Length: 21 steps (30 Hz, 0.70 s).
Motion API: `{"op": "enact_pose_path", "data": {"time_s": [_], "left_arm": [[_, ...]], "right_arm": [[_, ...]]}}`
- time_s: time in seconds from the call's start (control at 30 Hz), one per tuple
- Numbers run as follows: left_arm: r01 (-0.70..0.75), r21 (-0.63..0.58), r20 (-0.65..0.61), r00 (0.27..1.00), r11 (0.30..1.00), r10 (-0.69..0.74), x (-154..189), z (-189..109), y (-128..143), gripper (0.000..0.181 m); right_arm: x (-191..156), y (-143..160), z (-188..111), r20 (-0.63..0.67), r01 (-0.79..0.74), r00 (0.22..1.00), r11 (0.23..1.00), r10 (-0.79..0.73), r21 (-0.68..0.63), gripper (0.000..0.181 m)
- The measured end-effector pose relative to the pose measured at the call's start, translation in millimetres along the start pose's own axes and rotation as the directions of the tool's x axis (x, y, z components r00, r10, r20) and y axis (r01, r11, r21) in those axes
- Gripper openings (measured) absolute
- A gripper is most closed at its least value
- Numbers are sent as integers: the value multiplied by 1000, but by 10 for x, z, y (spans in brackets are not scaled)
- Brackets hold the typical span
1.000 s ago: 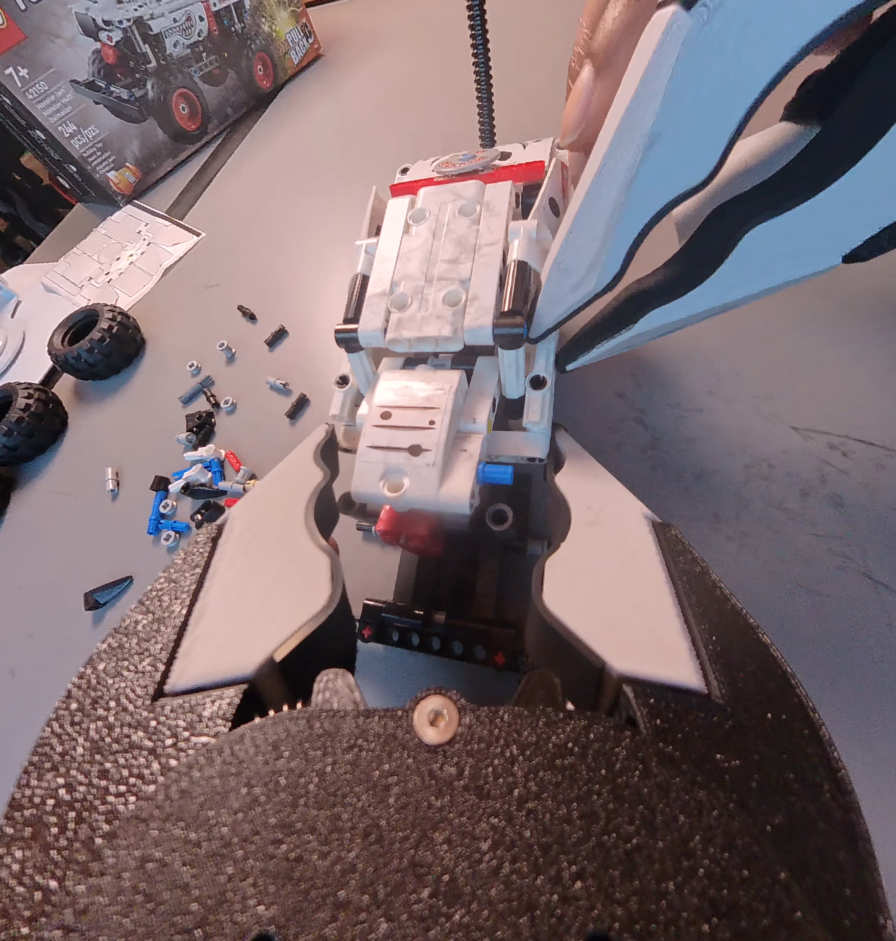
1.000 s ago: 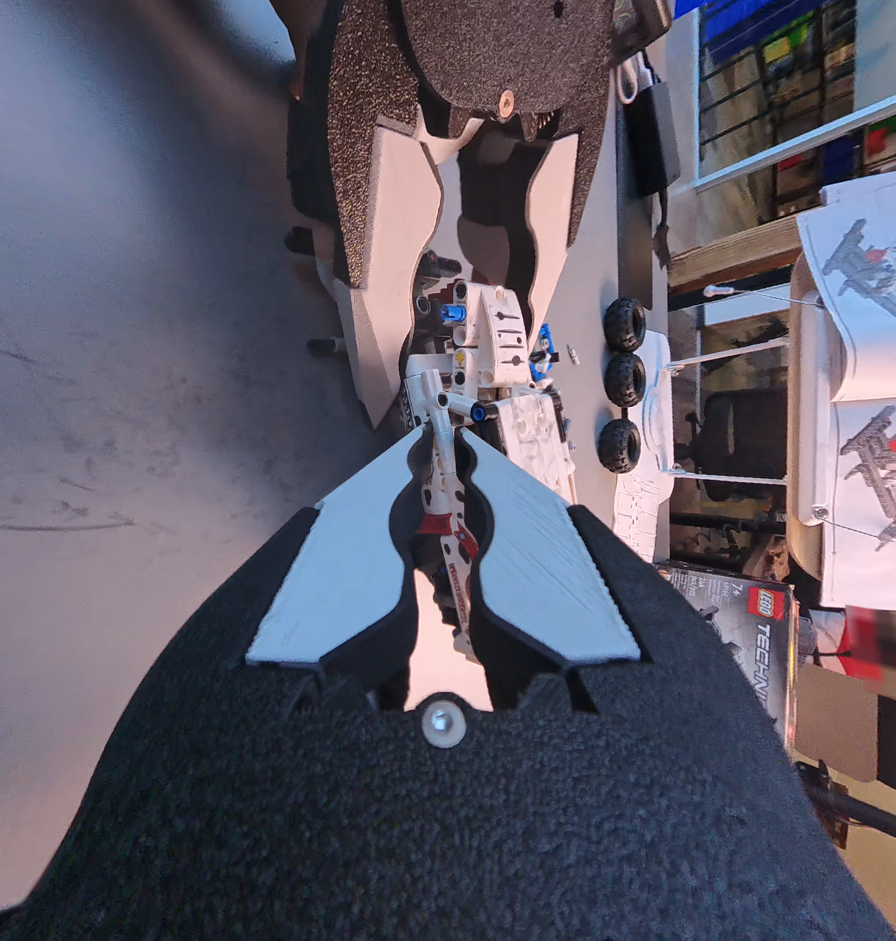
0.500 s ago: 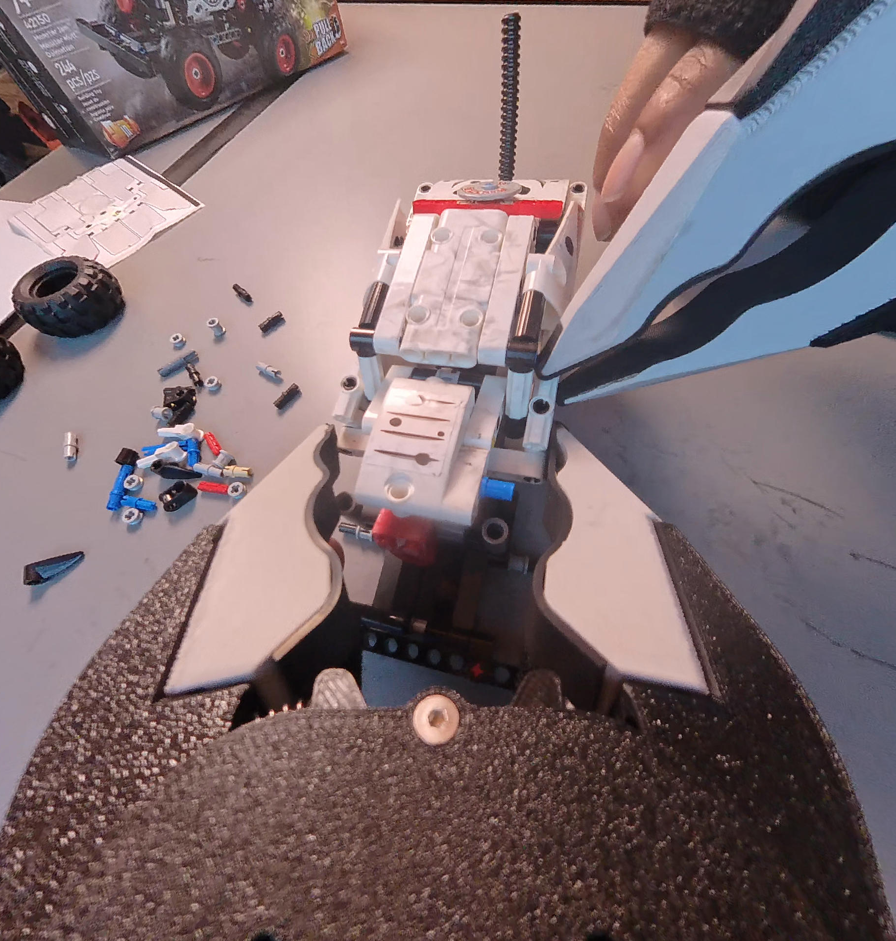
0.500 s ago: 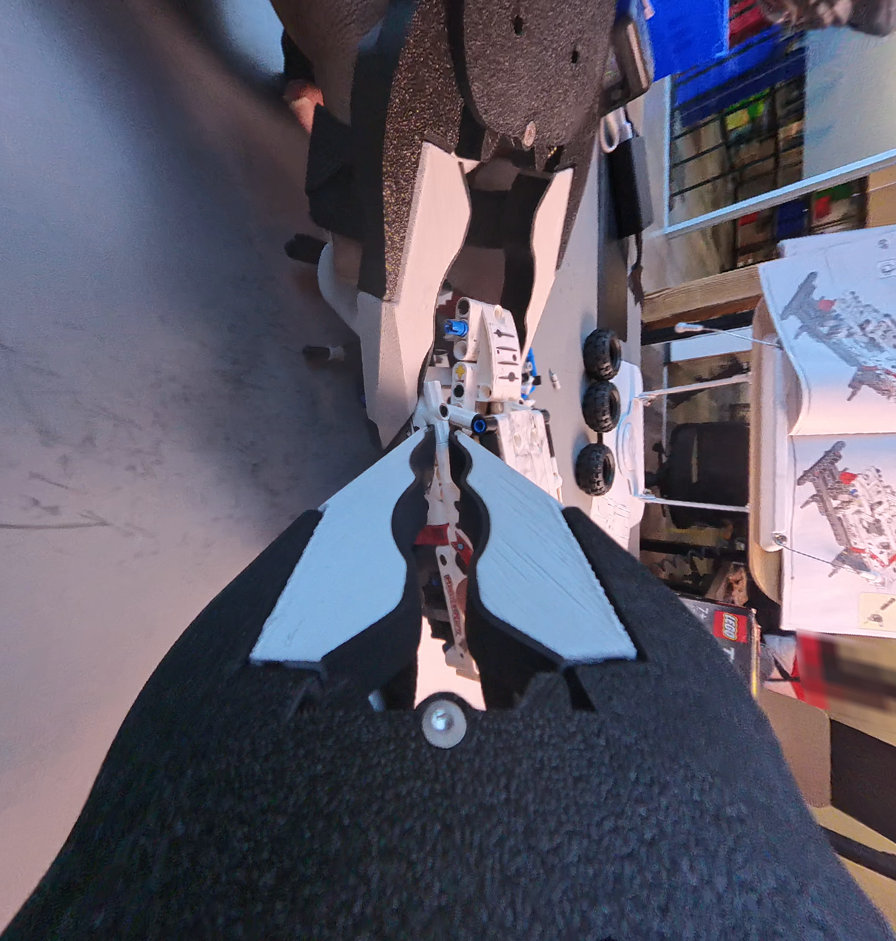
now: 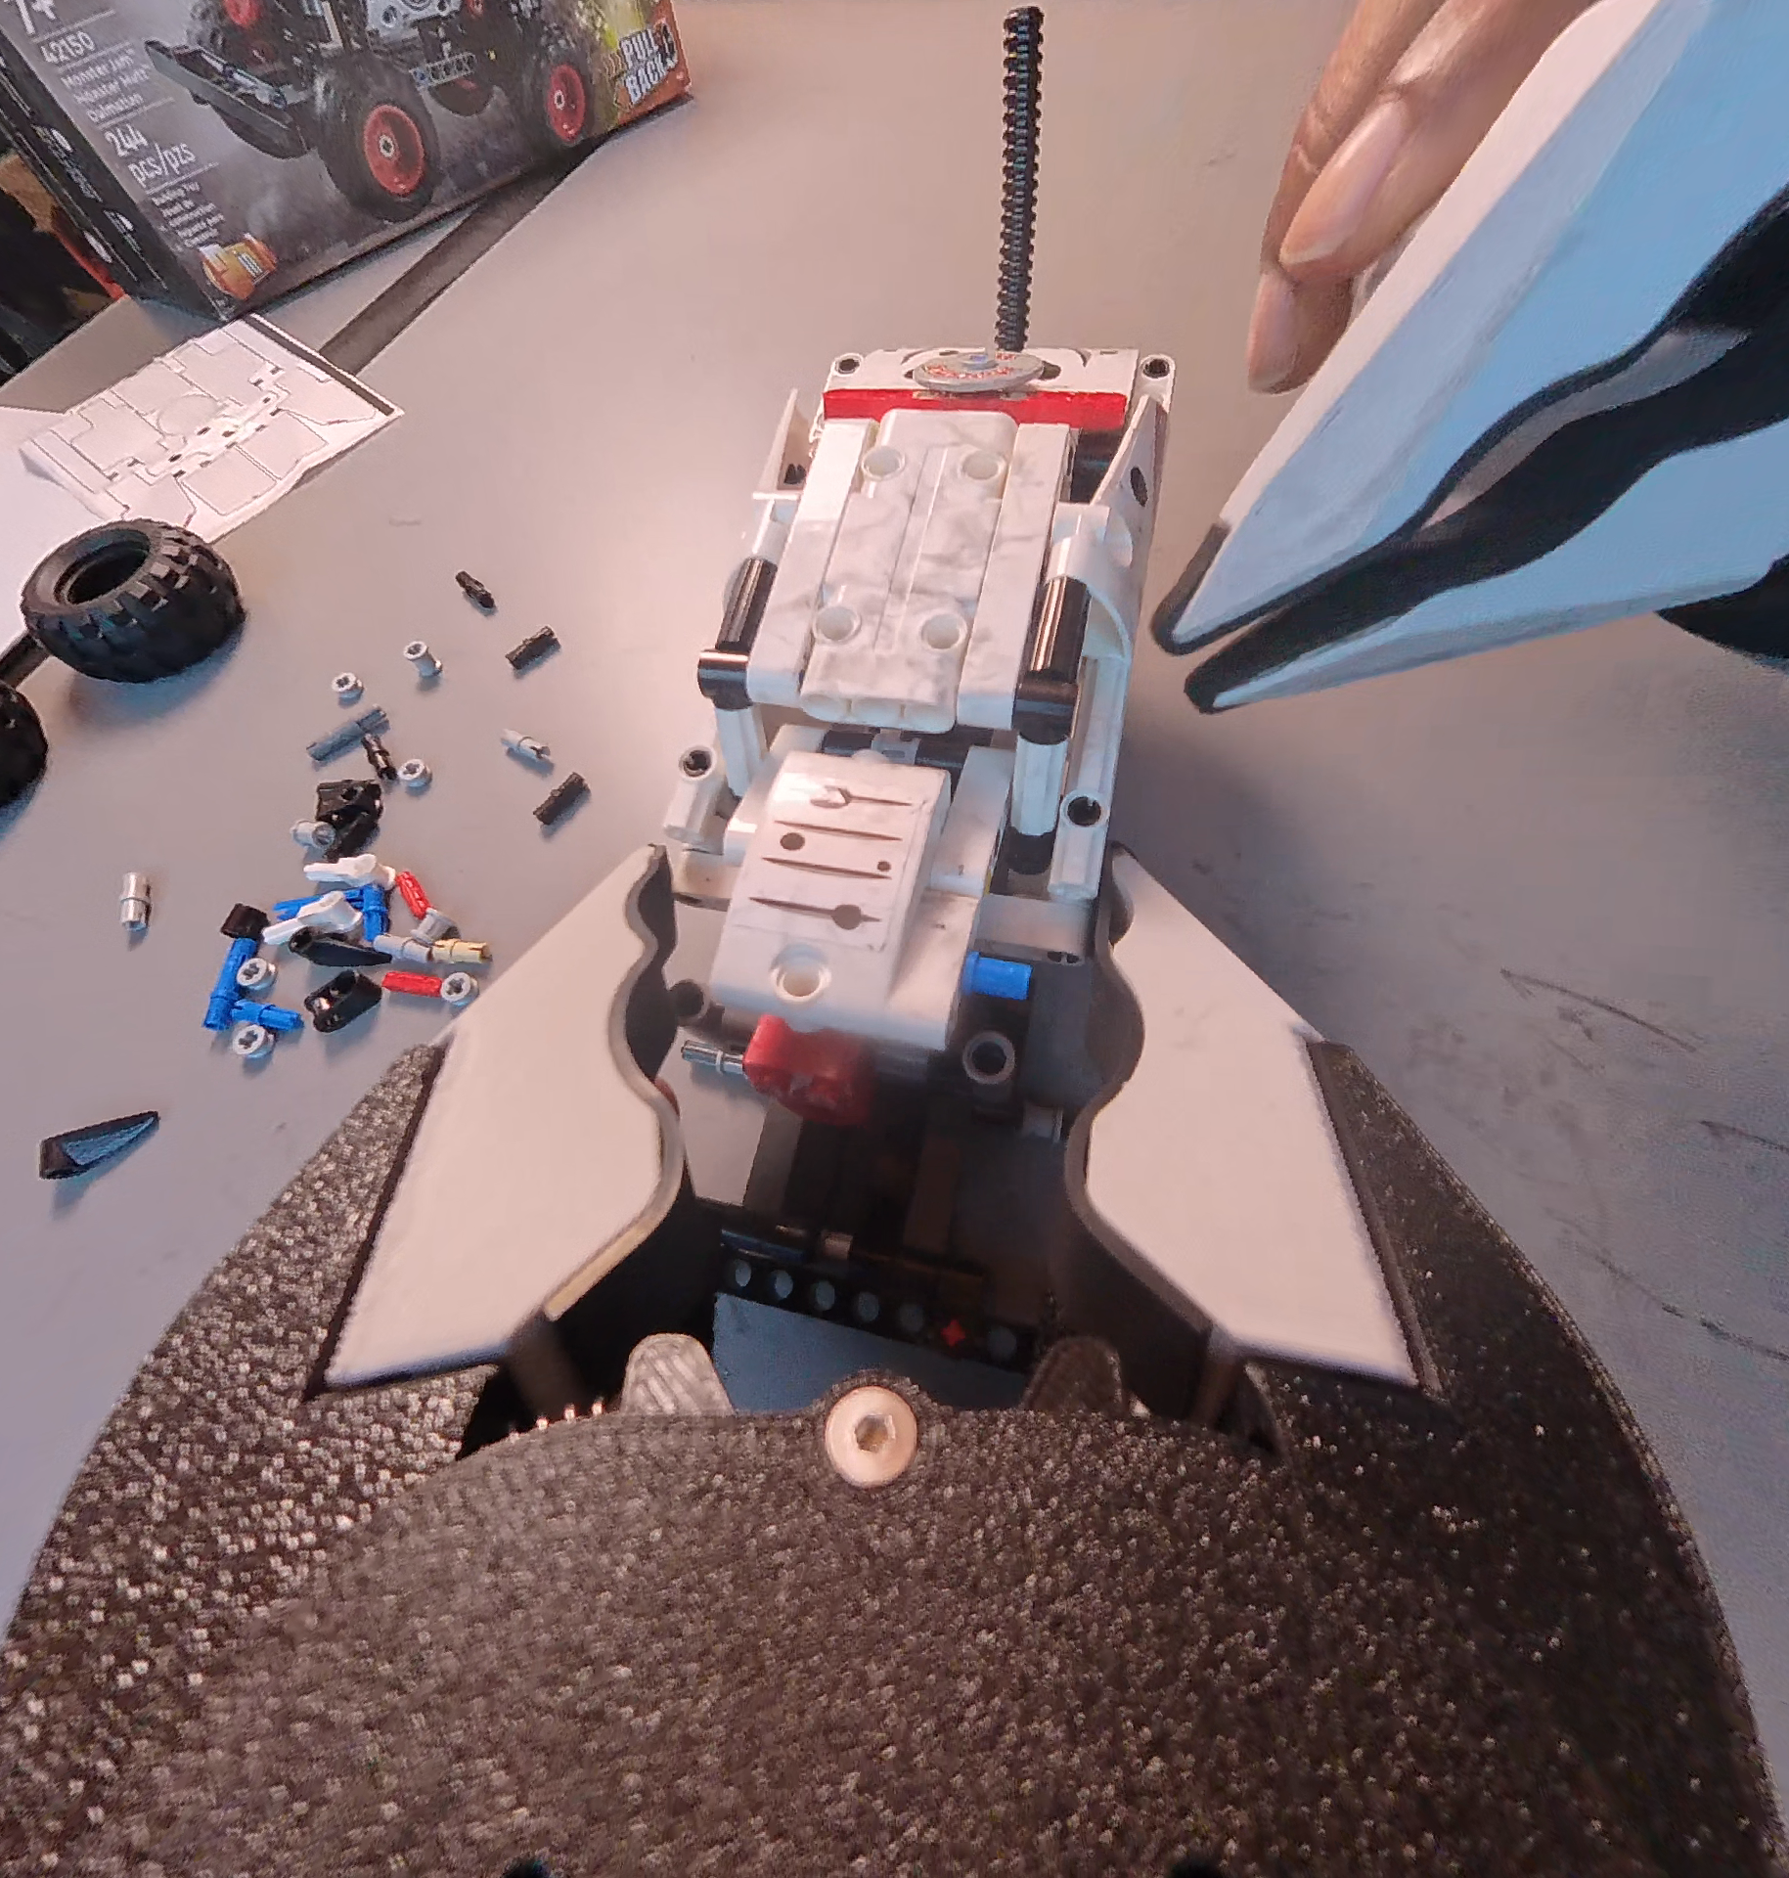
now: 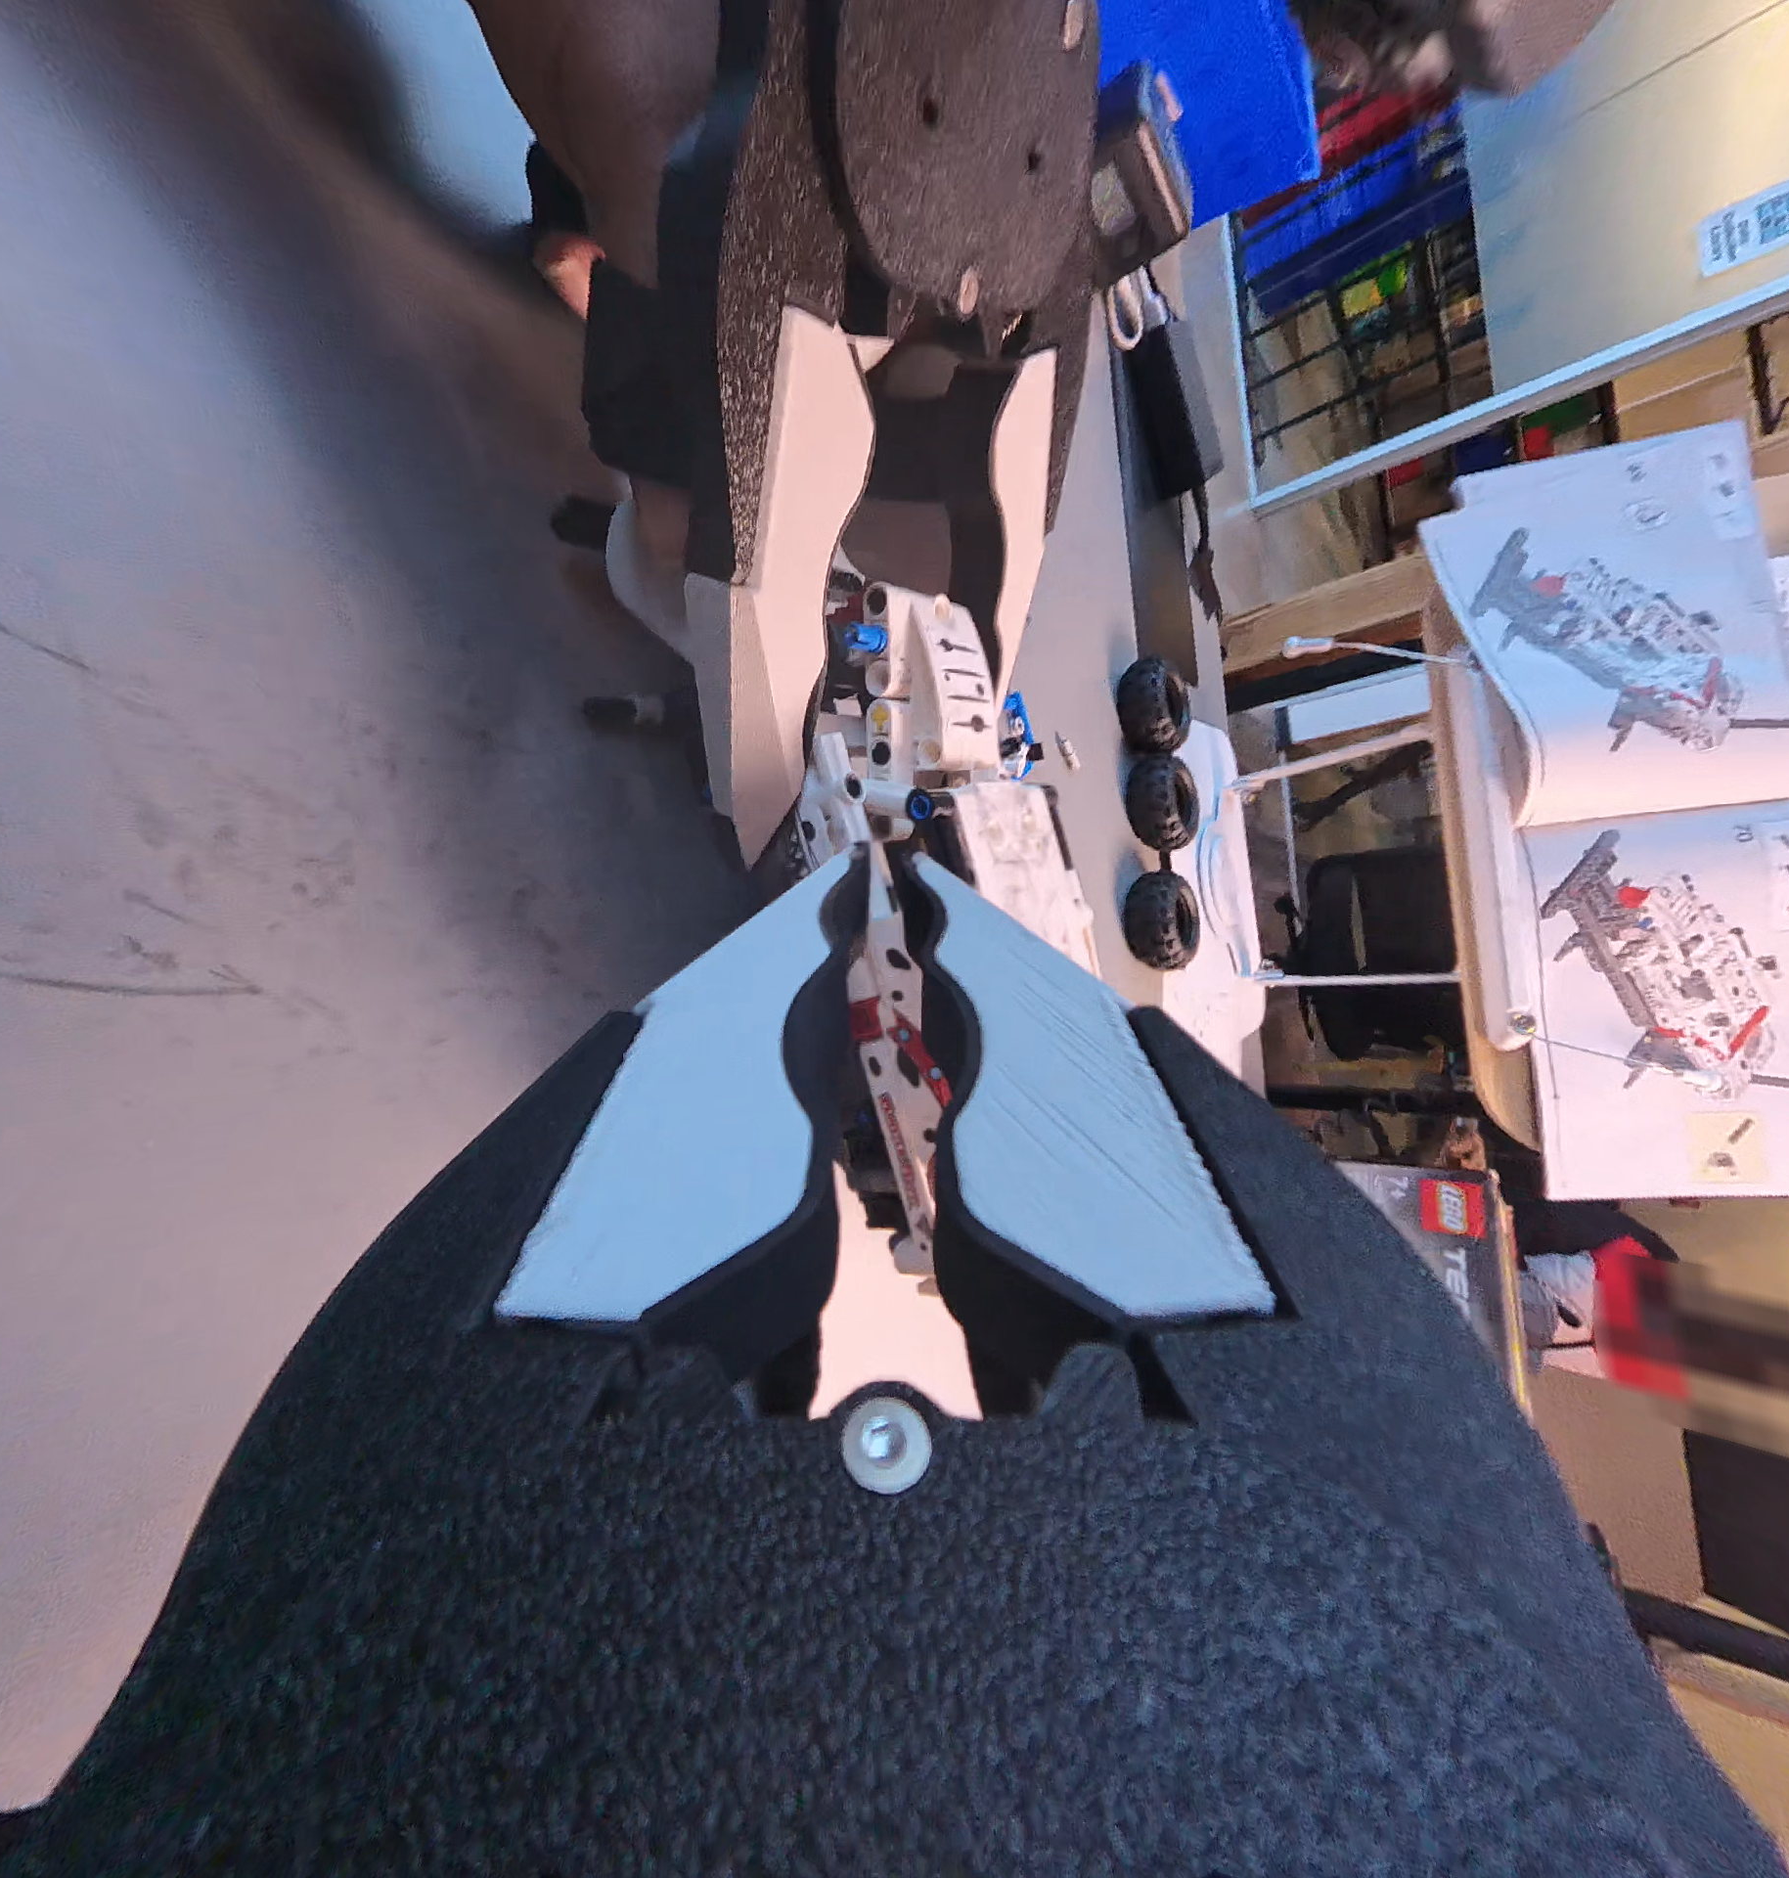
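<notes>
The white brick-built truck body is being clamped by the left gripper, long axis running straight ahead. The thin white spotted panel is being pinched in the right gripper, just right of it.

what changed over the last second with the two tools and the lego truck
The right tool pulled away from the truck model: its tips were against the truck's side and now stand clear of it, farther right. The left tool stays clamped on the truck's front end. The loose pieces and tyres are unchanged.

Left wrist view: close, looking down along its fingers at the toy truck. Right wrist view: rolled sideways, close. The 2 views share the truck and tyres.
</notes>
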<state>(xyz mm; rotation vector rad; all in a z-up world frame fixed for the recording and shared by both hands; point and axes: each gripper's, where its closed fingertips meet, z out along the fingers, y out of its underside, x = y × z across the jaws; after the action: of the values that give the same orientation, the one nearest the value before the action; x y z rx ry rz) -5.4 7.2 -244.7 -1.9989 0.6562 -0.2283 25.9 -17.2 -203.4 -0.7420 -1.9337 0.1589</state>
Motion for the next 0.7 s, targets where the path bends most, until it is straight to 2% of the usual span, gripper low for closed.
{"op": "enact_pose_path", "data": {"time_s": [0.07, 0.17, 0.33, 0.5, 0.57, 0.7], "left_arm": [[3, 0, 3, 1000, 1000, -3, 2, -1, 0, 82], [6, -1, 6, 1000, 1000, -6, 5, -1, 1, 82], [-13, 0, 16, 1000, 1000, 13, 13, -5, 0, 81], [-20, -2, 32, 999, 1000, 20, 16, -8, 3, 81], [-8, -2, 36, 999, 1000, 8, 6, -9, 4, 81], [13, -3, 28, 1000, 1000, -13, -8, -5, 8, 81]], "right_arm": [[-23, 75, 65, 24, 1, 1000, 999, 1, -50, 13], [-45, 82, 126, 67, 40, 997, 995, -33, -94, 12], [-113, 76, 168, 246, 133, 965, 979, -92, -157, 11], [-119, 61, 162, 398, 172, 911, 977, -109, -127, 5], [-101, 43, 164, 399, 110, 915, 988, -59, -107, 3], [-68, 33, 168, 306, 35, 952, 998, -15, -60, 2]]}}
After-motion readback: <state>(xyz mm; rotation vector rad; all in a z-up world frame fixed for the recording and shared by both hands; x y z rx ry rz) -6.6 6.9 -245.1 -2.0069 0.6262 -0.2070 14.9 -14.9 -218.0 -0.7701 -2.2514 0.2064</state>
